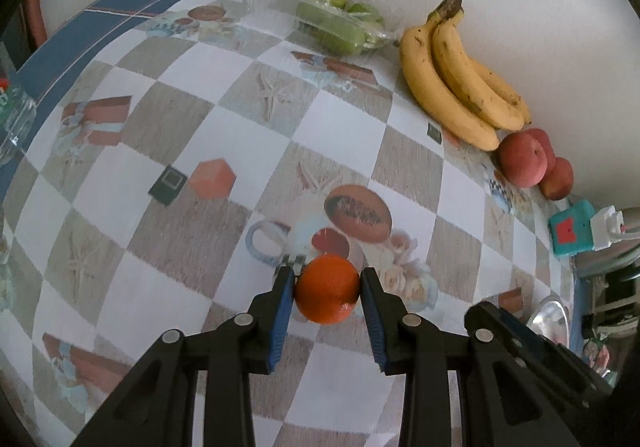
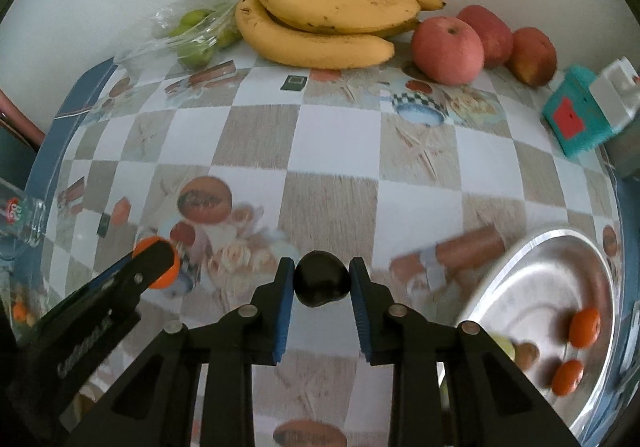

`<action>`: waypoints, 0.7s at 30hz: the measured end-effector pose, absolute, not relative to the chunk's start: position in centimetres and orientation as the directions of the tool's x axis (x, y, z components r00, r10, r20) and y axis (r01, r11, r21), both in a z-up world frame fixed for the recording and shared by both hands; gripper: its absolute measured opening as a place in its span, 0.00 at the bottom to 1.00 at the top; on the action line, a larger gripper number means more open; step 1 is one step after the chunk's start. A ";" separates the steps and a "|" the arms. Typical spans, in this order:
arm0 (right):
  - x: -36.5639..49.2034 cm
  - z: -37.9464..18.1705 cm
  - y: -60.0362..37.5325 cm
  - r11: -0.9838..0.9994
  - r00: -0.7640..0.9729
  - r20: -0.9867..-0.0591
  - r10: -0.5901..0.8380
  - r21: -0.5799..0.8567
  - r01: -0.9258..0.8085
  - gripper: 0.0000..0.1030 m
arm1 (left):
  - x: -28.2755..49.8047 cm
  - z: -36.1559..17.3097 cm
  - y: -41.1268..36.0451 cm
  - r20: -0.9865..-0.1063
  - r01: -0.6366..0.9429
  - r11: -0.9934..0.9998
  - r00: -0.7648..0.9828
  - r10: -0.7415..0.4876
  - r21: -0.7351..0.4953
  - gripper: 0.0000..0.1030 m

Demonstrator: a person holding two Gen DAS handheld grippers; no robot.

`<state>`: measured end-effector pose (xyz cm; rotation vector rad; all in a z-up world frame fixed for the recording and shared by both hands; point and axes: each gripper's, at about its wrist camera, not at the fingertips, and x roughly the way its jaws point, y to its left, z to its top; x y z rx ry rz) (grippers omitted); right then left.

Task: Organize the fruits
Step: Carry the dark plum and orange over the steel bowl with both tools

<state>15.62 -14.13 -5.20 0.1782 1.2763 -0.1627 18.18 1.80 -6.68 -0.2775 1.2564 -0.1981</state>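
Orange [image 1: 327, 289] sits clamped btwn the blue pads of the left gripper [image 1: 327, 283], jaws pressed on both its sides, held above the checkered tablecloth [image 1: 224, 119]. From the right wrist cam the same orange shows at approx 9 o'clock, half hidden behind the left gripper's black finger.

Right gripper [image 2: 322, 283] has its jaws closed on a dark round fruit [image 2: 322, 278], prob a plum, can't tell for sure; it's pinched btwn both pads, above the cloth.

Silver bowl [image 2: 520, 279] lies at approx 4 o'clock of the right gripper, near the table edge. Inside: two small orange fruits [image 2: 585, 327], plus a yellowish fruit and a brownish one partly hidden behind the gripper arm, blurred.

Along the wall, 12 o'clock in the right cam: banana bunch [image 2: 328, 23], stems pointing up. At 1 o'clock, just beside the bananas, three red apples [image 2: 447, 49] touching each other. At 11 o'clock, green fruits in a clear plastic bag [image 2: 192, 33], next to the banana stems.

Teal box [image 2: 576, 119] w/ a red mark at 2 o'clock, a white plug block [image 2: 614, 91] against it. Glass jar [image 1: 16, 115] at 9 o'clock in the left cam, at the cloth's blue border.
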 end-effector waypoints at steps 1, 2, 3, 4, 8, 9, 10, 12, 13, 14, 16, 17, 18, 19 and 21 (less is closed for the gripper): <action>15.1 -4.9 -14.1 0.974 0.286 -0.958 -0.021 0.044 0.222 0.28 | 17.9 -6.5 1.8 -0.908 -0.004 0.950 0.297 -0.297 -0.312 0.35; 14.7 -4.7 -14.0 0.974 0.292 -0.956 -0.021 0.047 0.224 0.28 | 17.7 -6.3 1.9 -0.908 -0.002 0.950 0.296 -0.296 -0.311 0.35; 14.3 -4.4 -14.0 0.973 0.297 -0.955 -0.020 0.050 0.225 0.28 | 17.5 -6.1 1.8 -0.909 0.001 0.951 0.296 -0.294 -0.308 0.35; 13.9 -4.2 -13.9 0.972 0.301 -0.953 -0.020 0.052 0.229 0.28 | 17.4 -6.0 1.8 -0.909 0.004 0.952 0.296 -0.293 -0.306 0.35; 12.1 -3.3 -14.0 0.969 0.312 -0.950 -0.021 0.057 0.241 0.28 | 16.4 -5.0 1.5 -0.908 0.025 0.954 0.301 -0.293 -0.300 0.35; 11.9 -3.2 -14.0 0.968 0.313 -0.950 -0.022 0.058 0.244 0.28 | 16.1 -4.7 1.4 -0.906 0.031 0.953 0.303 -0.295 -0.300 0.35; 11.4 -3.1 -14.1 0.967 0.316 -0.949 -0.023 0.059 0.247 0.28 | 15.7 -4.3 1.2 -0.905 0.041 0.953 0.305 -0.297 -0.300 0.35; 10.6 -2.9 -14.1 0.967 0.319 -0.947 -0.028 0.056 0.250 0.28 | 15.1 -3.8 0.7 -0.903 0.056 0.952 0.304 -0.304 -0.301 0.35; 10.2 -2.8 -14.1 0.967 0.317 -0.948 -0.030 0.053 0.250 0.28 | 14.8 -3.6 0.5 -0.901 0.065 0.949 0.303 -0.312 -0.307 0.35; 10.0 -2.9 -14.1 0.967 0.314 -0.949 -0.030 0.052 0.251 0.28 | 14.4 -3.2 0.2 -0.896 0.077 0.944 0.300 -0.328 -0.320 0.35; 9.2 -2.7 -14.2 0.966 0.314 -0.949 -0.030 0.054 0.254 0.28 | 13.9 -2.5 -0.3 -0.889 0.093 0.938 0.301 -0.345 -0.333 0.35; 8.9 -2.6 -14.2 0.965 0.314 -0.949 -0.031 0.053 0.256 0.28 | 13.7 -2.2 -0.5 -0.887 0.100 0.938 0.304 -0.347 -0.332 0.35; 8.5 -2.5 -14.3 0.965 0.315 -0.949 -0.033 0.052 0.257 0.28 | 13.5 -1.9 -0.7 -0.887 0.106 0.940 0.309 -0.342 -0.325 0.35; 8.0 -2.3 -14.4 0.964 0.317 -0.948 -0.034 0.052 0.261 0.28 | 13.3 -1.5 -0.9 -0.887 0.114 0.941 0.316 -0.338 -0.318 0.35; 7.1 -1.8 -14.7 0.960 0.325 -0.945 -0.041 0.052 0.275 0.28 | 12.8 -0.8 -1.2 -0.884 0.126 0.942 0.327 -0.335 -0.310 0.35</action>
